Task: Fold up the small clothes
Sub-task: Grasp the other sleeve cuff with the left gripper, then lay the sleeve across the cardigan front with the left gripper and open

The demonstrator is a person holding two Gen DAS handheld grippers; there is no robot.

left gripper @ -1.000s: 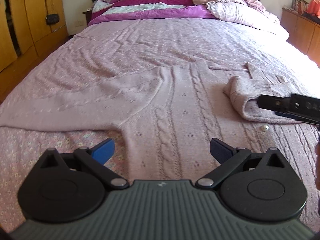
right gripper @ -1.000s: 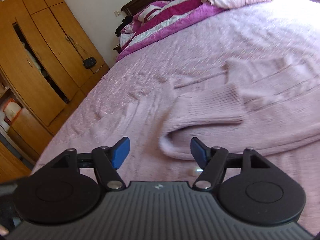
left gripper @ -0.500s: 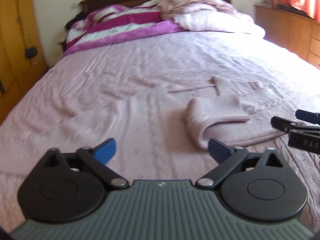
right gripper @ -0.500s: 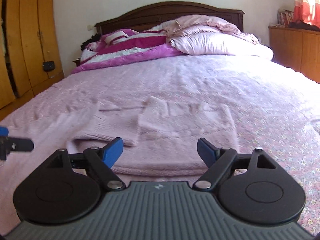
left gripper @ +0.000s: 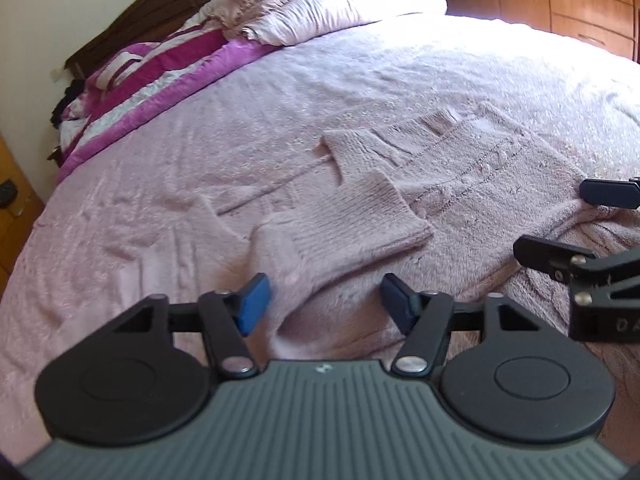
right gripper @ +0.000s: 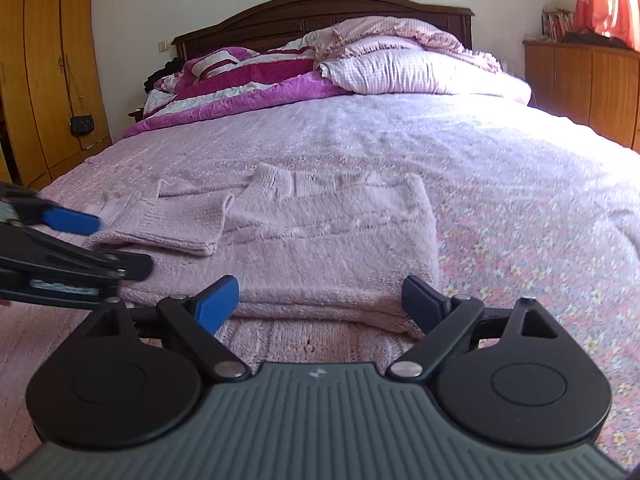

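A pale pink cable-knit sweater (left gripper: 480,184) lies partly folded on the pink bedspread; it also shows in the right wrist view (right gripper: 332,240). One sleeve (left gripper: 360,224) is folded across its body, also visible in the right wrist view (right gripper: 176,220). My left gripper (left gripper: 324,300) is open and empty, low over the sweater's near fold. My right gripper (right gripper: 320,300) is open and empty at the sweater's near folded edge. Each gripper's fingers show in the other's view, at the right (left gripper: 560,256) and at the left (right gripper: 80,260).
The bed (right gripper: 520,168) carries a magenta striped duvet (right gripper: 248,80) and pink pillows (right gripper: 420,68) at the dark headboard. Wooden wardrobes (right gripper: 44,60) stand at the left, a wooden cabinet (right gripper: 584,88) at the right.
Both grippers have swung round and moved in close to the folded sweater. The left view has tilted and shifted right over the folded sleeve. Both stay open.
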